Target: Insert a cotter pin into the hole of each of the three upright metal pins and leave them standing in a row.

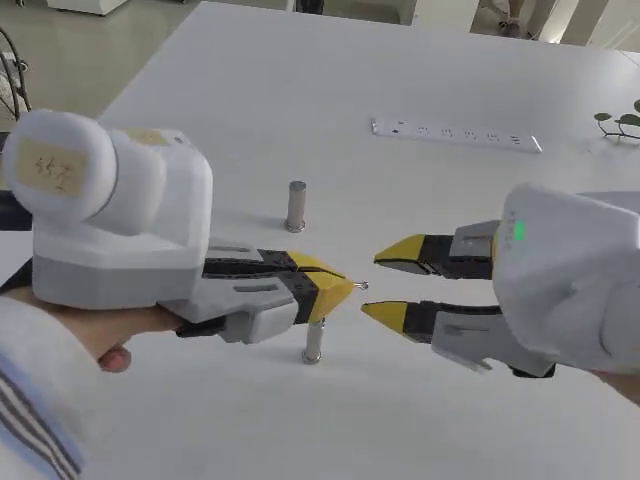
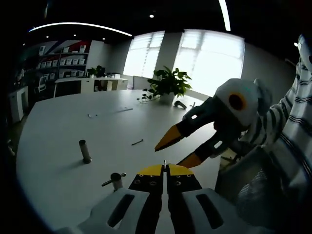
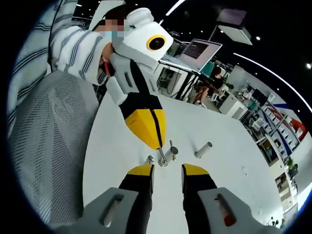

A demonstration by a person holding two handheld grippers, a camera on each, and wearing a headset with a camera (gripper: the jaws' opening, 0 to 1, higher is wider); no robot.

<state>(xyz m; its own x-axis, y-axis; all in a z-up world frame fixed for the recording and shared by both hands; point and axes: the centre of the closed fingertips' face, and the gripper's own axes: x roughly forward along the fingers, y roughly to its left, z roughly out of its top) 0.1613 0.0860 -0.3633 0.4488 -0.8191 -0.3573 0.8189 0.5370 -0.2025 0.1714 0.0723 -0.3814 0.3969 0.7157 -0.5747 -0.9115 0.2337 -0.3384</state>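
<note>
My left gripper point(image 1: 345, 287) is shut on a thin cotter pin point(image 1: 360, 285), whose tip pokes out past the yellow jaws point(image 2: 165, 163). My right gripper point(image 1: 372, 284) faces it from the right, open, with the pin's tip just short of the gap between its jaws. One upright metal pin point(image 1: 296, 206) stands farther back on the white table. A second metal pin point(image 1: 314, 340) stands just below the left jaws. In the left gripper view this nearer metal pin point(image 2: 117, 181) has a cotter pin through it. The right gripper point(image 3: 168, 169) view shows both metal pins point(image 3: 168, 155) point(image 3: 203, 149).
A loose cotter pin point(image 2: 137, 142) lies on the table beyond the metal pins. A white power strip point(image 1: 455, 134) lies at the back right, with a plant point(image 1: 620, 122) by the right edge. A mesh chair point(image 3: 53, 141) stands beside the table.
</note>
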